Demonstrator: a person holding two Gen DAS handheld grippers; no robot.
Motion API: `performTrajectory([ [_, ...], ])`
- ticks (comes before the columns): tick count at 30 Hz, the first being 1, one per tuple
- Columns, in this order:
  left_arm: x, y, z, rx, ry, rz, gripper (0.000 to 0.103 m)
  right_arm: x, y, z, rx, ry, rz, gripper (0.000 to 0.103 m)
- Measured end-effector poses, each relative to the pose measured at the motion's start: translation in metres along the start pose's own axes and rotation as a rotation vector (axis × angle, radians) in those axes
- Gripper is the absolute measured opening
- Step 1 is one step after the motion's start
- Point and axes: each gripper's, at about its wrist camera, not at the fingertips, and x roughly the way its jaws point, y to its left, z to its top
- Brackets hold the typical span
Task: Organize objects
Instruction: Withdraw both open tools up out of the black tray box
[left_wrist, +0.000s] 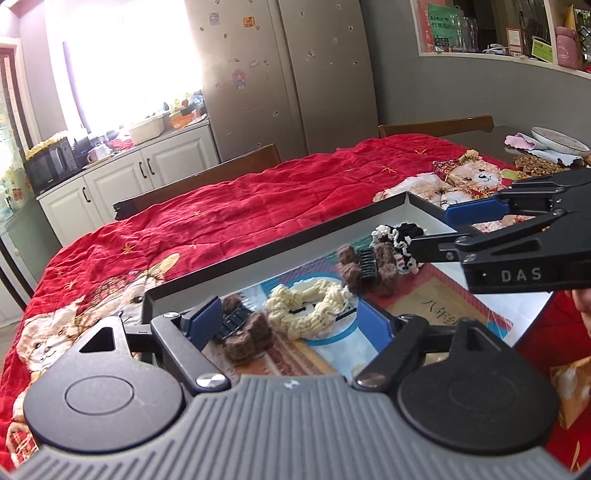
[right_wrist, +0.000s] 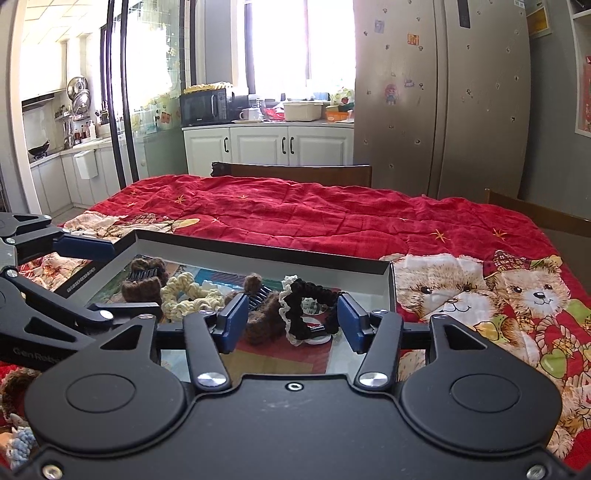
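Note:
A shallow box (left_wrist: 258, 255) with a black rim lies on the red quilt and holds several hair accessories. My left gripper (left_wrist: 290, 322) is open just above a cream scrunchie (left_wrist: 310, 312), and a brown fuzzy hair claw (left_wrist: 245, 334) lies by its left pad. Further in lie a second brown claw (left_wrist: 369, 267) and a black-and-white scrunchie (left_wrist: 397, 240). My right gripper (right_wrist: 293, 321) is open with the black-and-white scrunchie (right_wrist: 306, 308) resting in the box (right_wrist: 258, 252) between its pads. Neither pad presses on it. The left gripper (right_wrist: 107, 277) reaches in from the left.
The red bear-print quilt (right_wrist: 332, 218) covers the table. Wooden chair backs (right_wrist: 295, 173) stand along the far side, with a fridge (right_wrist: 443, 110) behind. More yarn items (right_wrist: 18, 443) lie near the lower left. A plate (left_wrist: 557, 140) sits at the far right corner.

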Motion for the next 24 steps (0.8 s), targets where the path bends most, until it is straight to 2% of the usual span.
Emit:
performTrajectory([
  [7, -0.020, 0.007, -0.004, -0.009, -0.014, 0.012, 0.088, -0.013, 0.002, 0.001, -0.002, -0.009, -0.004, 0.054],
  [17, -0.057, 0.009, -0.018, 0.014, -0.052, -0.015, 0.089, -0.041, -0.003, 0.000, 0.028, -0.023, -0.001, 0.056],
  [24, -0.081, 0.013, -0.030, 0.007, -0.064, 0.003, 0.089, -0.064, 0.000, -0.004, 0.032, -0.026, 0.004, 0.056],
])
